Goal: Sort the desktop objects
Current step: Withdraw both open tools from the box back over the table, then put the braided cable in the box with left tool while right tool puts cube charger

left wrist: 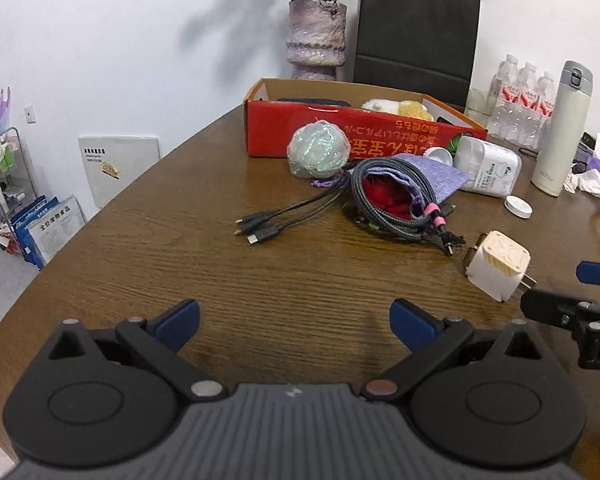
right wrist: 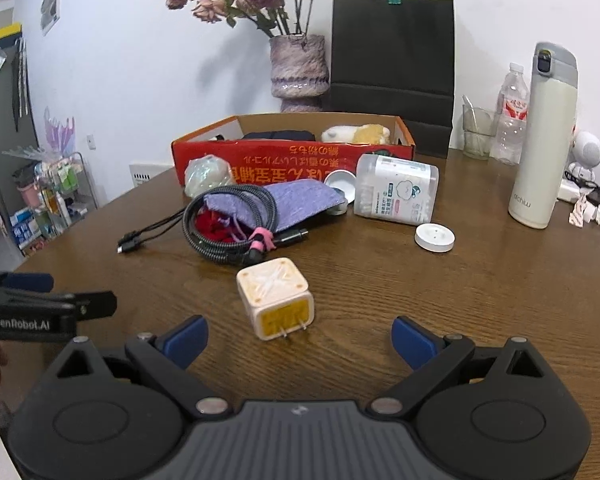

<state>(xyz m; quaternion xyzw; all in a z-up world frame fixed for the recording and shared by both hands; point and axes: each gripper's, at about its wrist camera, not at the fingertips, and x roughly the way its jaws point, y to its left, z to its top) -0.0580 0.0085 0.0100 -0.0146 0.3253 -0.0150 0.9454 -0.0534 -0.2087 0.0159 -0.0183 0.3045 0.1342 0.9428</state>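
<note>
Left gripper [left wrist: 295, 326] spread wide, empty, low centre of its view above bare table [left wrist: 148, 248]; parked there, likely held in reserve while the other hand works. Right gripper [right wrist: 300, 338] likewise spread and empty, low centre of its view, aimed straight at the charger [right wrist: 275, 303], which lies just ahead of the blue fingertips [right wrist: 186, 336], prongs toward the camera, not yet between them; probably the first pick, being nearest and standing free of the clutter. Seen from the left view at far right as black and blue tips beside that same charger. Just beyond, middle of frame: coiled cable [right wrist: 228, 228] looped around a purple pouch [right wrist: 276, 206] with something red inside, loose plug ends trailing left. Right of that, a swab tub [right wrist: 396, 194] lying on its side, a white cap [right wrist: 435, 237] near it, and a wrapped ball [right wrist: 208, 176] touching the front of the red box [right wrist: 292, 156]. Box open at upper centre, already holding a plush toy [right wrist: 356, 133] and a dark item, so apparently the sorting bin. Further back a vase [right wrist: 298, 70], black bag [right wrist: 392, 52], and flask [right wrist: 542, 136] at right, likely not part of the sort.
</note>
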